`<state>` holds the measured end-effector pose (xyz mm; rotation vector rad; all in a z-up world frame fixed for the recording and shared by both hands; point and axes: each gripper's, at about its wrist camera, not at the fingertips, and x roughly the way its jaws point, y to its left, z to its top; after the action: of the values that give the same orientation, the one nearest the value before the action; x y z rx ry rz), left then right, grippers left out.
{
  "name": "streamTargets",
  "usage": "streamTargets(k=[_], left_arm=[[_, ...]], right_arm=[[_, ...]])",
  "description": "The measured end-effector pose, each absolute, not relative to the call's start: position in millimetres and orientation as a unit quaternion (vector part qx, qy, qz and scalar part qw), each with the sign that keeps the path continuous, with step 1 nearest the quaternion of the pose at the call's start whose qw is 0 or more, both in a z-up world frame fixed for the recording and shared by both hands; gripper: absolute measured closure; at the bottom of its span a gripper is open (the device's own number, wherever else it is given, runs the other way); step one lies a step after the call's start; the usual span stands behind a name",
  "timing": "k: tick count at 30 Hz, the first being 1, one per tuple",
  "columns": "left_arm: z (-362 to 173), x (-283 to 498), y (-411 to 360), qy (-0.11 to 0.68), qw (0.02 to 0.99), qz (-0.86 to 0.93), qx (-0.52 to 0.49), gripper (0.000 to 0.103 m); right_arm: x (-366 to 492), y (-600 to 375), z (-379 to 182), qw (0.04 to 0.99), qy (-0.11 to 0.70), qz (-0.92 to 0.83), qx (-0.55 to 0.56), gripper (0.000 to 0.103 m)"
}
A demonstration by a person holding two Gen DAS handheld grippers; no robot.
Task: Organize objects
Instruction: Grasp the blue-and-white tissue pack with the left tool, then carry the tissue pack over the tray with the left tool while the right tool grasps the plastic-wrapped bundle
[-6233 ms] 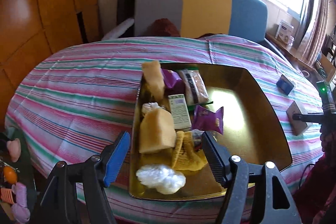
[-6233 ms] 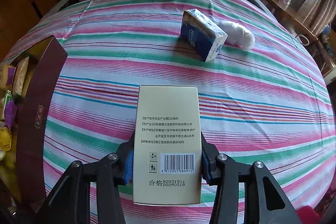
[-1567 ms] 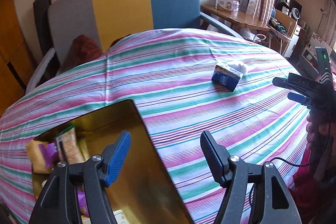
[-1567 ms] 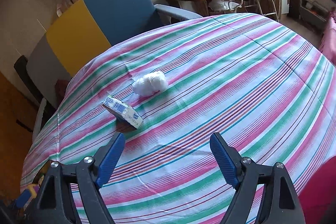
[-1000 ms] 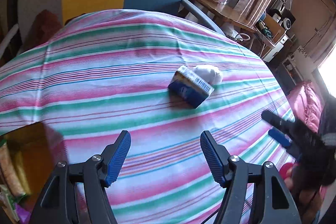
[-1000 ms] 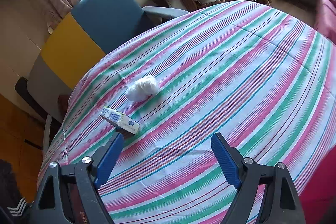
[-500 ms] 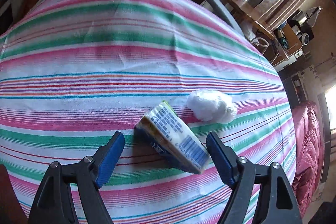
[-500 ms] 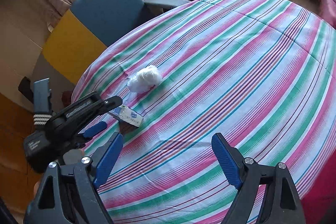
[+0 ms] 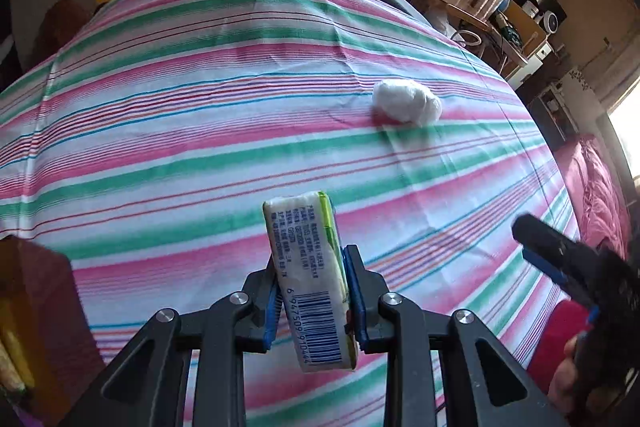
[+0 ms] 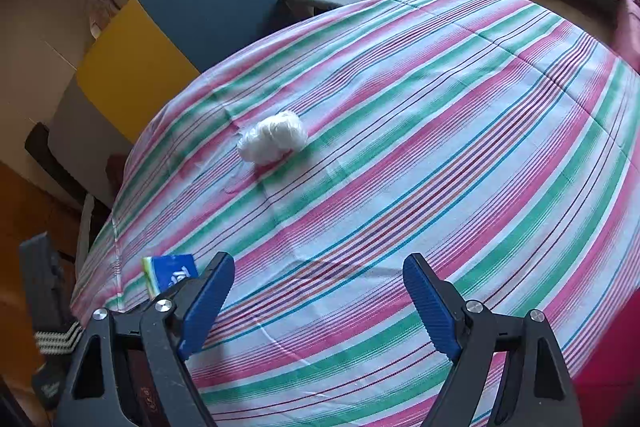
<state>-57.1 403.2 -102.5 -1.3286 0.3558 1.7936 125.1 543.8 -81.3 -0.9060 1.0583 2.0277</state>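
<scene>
Two claws above the striped desk [image 9: 200, 131]: left claw [image 9: 312, 301] just clamped on a tissue pack [image 9: 310, 283], right claw [image 10: 318, 301] wide open, empty. Plastic ball [image 9: 406, 103] well beyond. Soft pack, narrow grip: possible slip when carried.

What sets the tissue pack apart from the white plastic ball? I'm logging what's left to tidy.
The tissue pack is a flat printed block with a barcode; the white plastic ball is a crumpled, unprinted lump. The tissue pack is clamped on edge in the left gripper, whose jaws have just closed on it; the white plastic ball lies untouched on the striped tablecloth. Both are small, soft and mainly white.
</scene>
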Motion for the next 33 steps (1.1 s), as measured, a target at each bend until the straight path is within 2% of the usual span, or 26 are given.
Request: streamTargets(k=[9, 15, 19, 27, 28, 30, 31, 33], left_arm=[[-72.5, -2.4, 326.6, 0.183, 0.466, 0.726, -0.471, 0.075], [-58.3, 0.5, 291.9, 0.159, 0.476, 0.732, -0.462, 0.075], [-47.1, -3.5, 276.8, 0.141, 0.479, 0.737, -0.455, 0.075], [-46.0, -21.9, 255.2, 0.113, 0.461, 0.746, -0.467, 0.075], [-47.0, -22.1, 254.7, 0.113, 0.459, 0.747, -0.468, 0.075], [-49.0, -23.4, 253.0, 0.111, 0.456, 0.747, -0.470, 0.075], [-49.5, -23.5, 252.2, 0.110, 0.455, 0.747, -0.471, 0.075], [-49.4, -23.3, 248.9, 0.109, 0.453, 0.750, -0.469, 0.075]], right_arm=[[104.3, 533.0, -94.5, 0.314, 0.378, 0.771, -0.405, 0.016], [67.6, 536.4, -81.7, 0.307, 0.318, 0.785, -0.433, 0.016], [28.6, 562.4, -75.8, 0.325, 0.274, 0.799, -0.426, 0.005], [-37.1, 614.5, -104.0, 0.362, 0.229, 0.773, -0.469, 0.004], [-41.6, 617.6, -108.4, 0.366, 0.226, 0.769, -0.473, 0.006], [-45.9, 620.2, -115.2, 0.361, 0.220, 0.772, -0.475, 0.028], [-47.5, 620.7, -118.9, 0.357, 0.220, 0.768, -0.483, 0.042], [-44.2, 615.0, -116.4, 0.349, 0.215, 0.777, -0.477, 0.045]])
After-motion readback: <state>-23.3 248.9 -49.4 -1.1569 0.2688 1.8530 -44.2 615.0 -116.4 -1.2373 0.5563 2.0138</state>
